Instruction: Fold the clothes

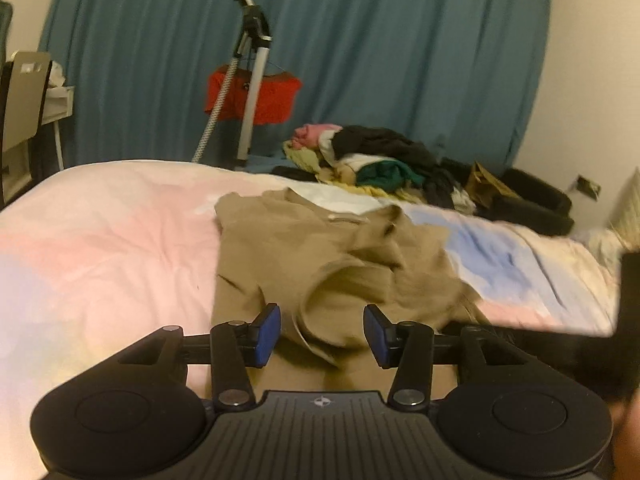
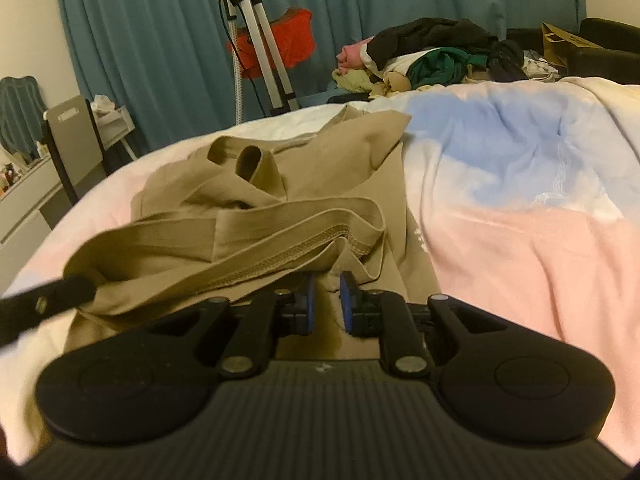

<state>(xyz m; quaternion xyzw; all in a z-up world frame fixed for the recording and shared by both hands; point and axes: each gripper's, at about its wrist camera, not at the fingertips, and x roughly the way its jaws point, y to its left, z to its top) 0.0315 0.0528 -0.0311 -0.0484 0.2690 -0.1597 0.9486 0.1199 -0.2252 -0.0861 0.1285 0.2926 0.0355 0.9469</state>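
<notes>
A tan garment [image 1: 320,248] lies crumpled on the pastel bedspread [image 1: 104,248]. My left gripper [image 1: 323,334] hovers over its near part, jaws open, with a loop of hem lying loose between the blue pads [image 1: 267,332]. In the right wrist view the same tan garment [image 2: 280,168] fills the middle, and its stitched hem [image 2: 280,256] drapes over the tips of my right gripper [image 2: 327,304]. The right jaws stand a narrow gap apart; cloth hides the tips, so a pinch cannot be judged. A black finger of the left gripper [image 2: 60,296] pokes in under the hem at the left edge.
A heap of mixed clothes [image 1: 372,156] sits at the far end of the bed. Behind it hang teal curtains [image 1: 360,40], with a tripod stand [image 1: 252,80] and a red cloth [image 1: 276,100]. A chair and desk [image 2: 72,144] stand to the left, and a dark seat [image 1: 536,204] to the right.
</notes>
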